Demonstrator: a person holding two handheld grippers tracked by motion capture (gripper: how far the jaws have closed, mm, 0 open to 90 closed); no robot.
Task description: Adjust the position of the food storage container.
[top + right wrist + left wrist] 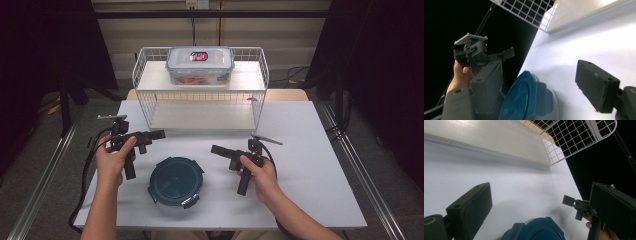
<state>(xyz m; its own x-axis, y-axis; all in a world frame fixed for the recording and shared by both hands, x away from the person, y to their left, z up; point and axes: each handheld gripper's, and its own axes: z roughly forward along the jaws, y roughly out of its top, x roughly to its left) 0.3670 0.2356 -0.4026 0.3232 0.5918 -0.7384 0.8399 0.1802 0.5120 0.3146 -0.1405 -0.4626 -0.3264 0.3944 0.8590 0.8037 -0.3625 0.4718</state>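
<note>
A round dark-teal container with clip tabs around its lid sits near the front edge of the counter, about midway between its left and right sides. It lies flat and closed, with nothing on it, likely set there so both hands can come at it from either side.

The left claw hovers just behind and to the left of the container, pointing toward the middle of the counter. In the left gripper view its jaws stand wide apart with nothing between them. The right claw hangs just to the right of the container, aimed at it. In the right gripper view its jaws are also spread wide and empty, with the container's rim between them but untouched.

At the back edge stands a white wire rack, and on its upper shelf rests a clear lidded box, well apart from both claws.
</note>
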